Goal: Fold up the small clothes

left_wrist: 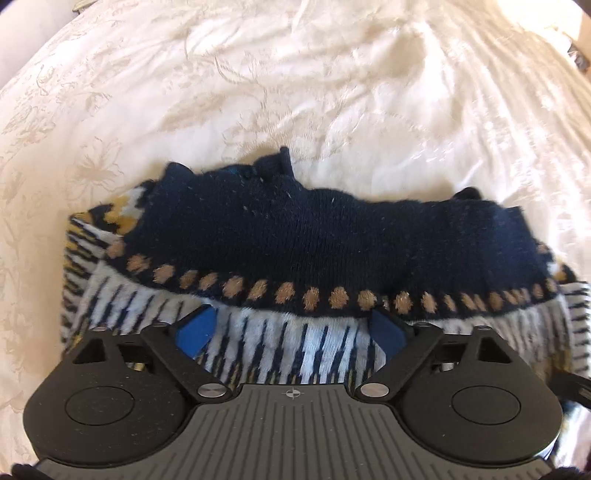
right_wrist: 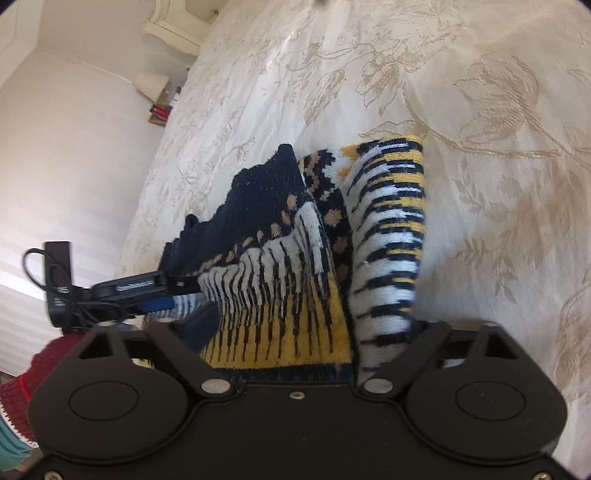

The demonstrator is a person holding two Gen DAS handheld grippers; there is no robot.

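Note:
A folded knit sweater [left_wrist: 295, 236], navy with tan dots and white, black and yellow stripes, lies bunched on the white bedspread [left_wrist: 295, 74]. In the left wrist view my left gripper [left_wrist: 291, 325] points down onto its near edge. The blue pads [left_wrist: 195, 330] stand wide apart, and striped fabric fills the gap between them. In the right wrist view my right gripper [right_wrist: 310, 332] holds the sweater [right_wrist: 295, 258] at one end. Yellow and striped folds fill its jaws, and a striped sleeve [right_wrist: 388, 240] hides its right finger. My left gripper [right_wrist: 170, 295] grips the far side.
The embroidered bedspread [right_wrist: 480, 147] stretches away on all sides. Beyond the bed's edge stand a pale wall [right_wrist: 74, 147], a lamp [right_wrist: 149, 85], some books [right_wrist: 160, 110] and cream furniture [right_wrist: 177, 29]. A person's red sleeve [right_wrist: 33, 373] shows at lower left.

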